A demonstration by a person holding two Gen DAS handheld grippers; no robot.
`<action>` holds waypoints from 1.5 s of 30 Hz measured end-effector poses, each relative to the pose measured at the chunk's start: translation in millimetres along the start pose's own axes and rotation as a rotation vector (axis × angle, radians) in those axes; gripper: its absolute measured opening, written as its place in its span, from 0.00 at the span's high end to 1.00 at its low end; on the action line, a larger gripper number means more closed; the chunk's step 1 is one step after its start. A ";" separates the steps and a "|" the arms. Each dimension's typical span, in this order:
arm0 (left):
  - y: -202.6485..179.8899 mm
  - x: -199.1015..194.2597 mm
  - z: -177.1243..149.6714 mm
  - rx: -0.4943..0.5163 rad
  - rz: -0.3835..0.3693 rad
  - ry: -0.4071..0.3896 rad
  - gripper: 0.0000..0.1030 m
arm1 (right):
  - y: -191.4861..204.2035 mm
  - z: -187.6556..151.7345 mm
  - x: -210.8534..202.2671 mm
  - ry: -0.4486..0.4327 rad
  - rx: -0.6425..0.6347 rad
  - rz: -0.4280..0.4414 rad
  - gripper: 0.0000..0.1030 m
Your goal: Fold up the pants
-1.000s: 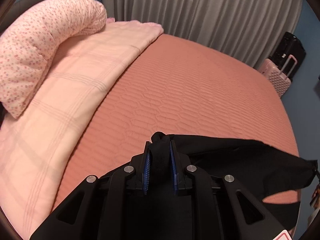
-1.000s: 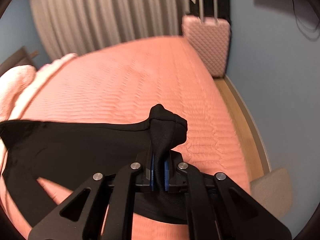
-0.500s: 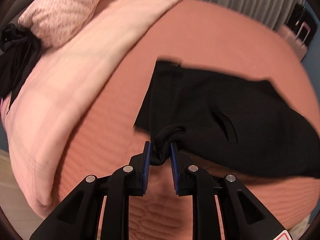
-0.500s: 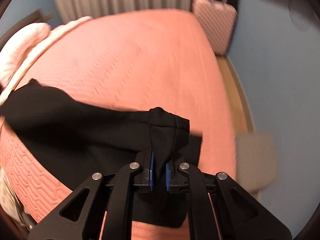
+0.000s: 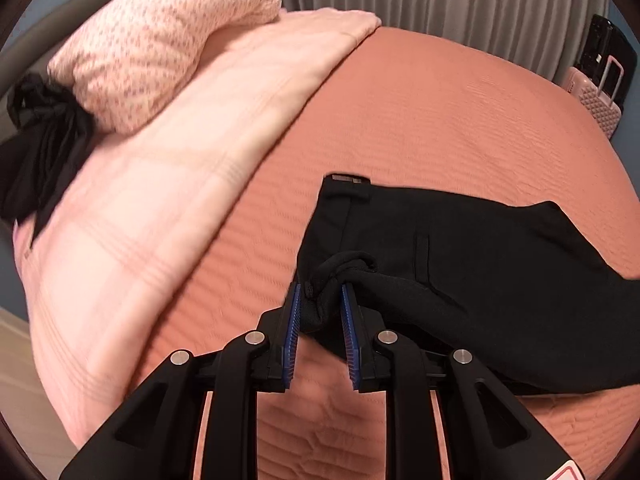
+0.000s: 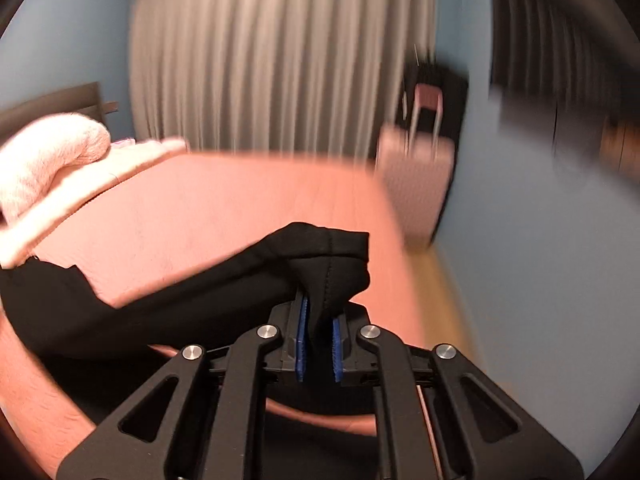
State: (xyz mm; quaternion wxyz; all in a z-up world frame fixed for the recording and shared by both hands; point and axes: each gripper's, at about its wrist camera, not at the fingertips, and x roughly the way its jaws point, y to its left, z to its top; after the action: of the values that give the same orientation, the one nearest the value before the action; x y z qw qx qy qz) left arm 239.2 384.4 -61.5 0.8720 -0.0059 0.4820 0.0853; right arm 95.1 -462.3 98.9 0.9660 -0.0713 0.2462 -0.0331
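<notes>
Black pants point(image 5: 480, 260) lie spread across the salmon bedspread point(image 5: 440, 112), waistband end toward the pink blanket. My left gripper point(image 5: 320, 292) hangs low over the bed near its front edge, shut on a bunched fold at the pants' near left edge. In the blurred right wrist view, my right gripper point(image 6: 319, 312) holds the other end of the pants point(image 6: 180, 300) lifted off the bed. Its jaws are opening, and the seamed fabric still fills the gap between the blue pads. The cloth sags from there down to the bed at left.
A folded pink blanket point(image 5: 180, 200) and a speckled pillow point(image 5: 160, 48) cover the bed's left side, with a crumpled black garment point(image 5: 44, 148) beside them. A pink suitcase point(image 6: 412, 184) stands by the far right corner, grey curtains point(image 6: 280, 60) behind. Wooden floor runs along the bed's right edge.
The left gripper sank and tipped down, and the pants came to lie on the bed. The right gripper swung up with its end of the pants, and its pads stand slightly wider.
</notes>
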 end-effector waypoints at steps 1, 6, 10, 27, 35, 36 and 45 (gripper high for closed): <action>1.4 2.0 0.1 0.006 0.004 0.005 0.82 | 4.9 -10.7 -5.6 -0.016 -0.082 -0.066 0.62; 10.1 33.4 -28.5 0.007 0.026 0.096 0.79 | -27.0 -140.1 26.7 0.386 -0.117 -0.232 0.26; 10.4 47.2 -46.4 -0.002 0.066 0.126 0.78 | -63.8 -199.1 9.1 0.520 0.100 -0.300 0.26; 6.4 42.5 -42.0 -0.089 0.109 0.138 0.74 | -47.1 -203.6 77.9 0.672 0.437 -0.159 0.75; 8.0 40.9 -42.7 -0.116 0.099 0.132 0.74 | -49.7 -208.9 83.0 0.720 0.441 -0.095 0.75; 8.6 40.6 -43.0 -0.119 0.097 0.131 0.74 | -48.6 -208.8 84.2 0.721 0.439 -0.100 0.84; 8.9 43.8 -34.0 -0.110 0.054 0.086 0.69 | -65.0 -214.1 32.9 0.762 0.416 -0.134 0.94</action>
State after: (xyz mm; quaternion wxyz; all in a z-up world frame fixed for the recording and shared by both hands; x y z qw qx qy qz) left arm 232.1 396.3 -116.0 0.8461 -0.0445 0.5138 0.1350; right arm 19.3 -555.7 -92.6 0.7957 0.1264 0.5679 -0.1684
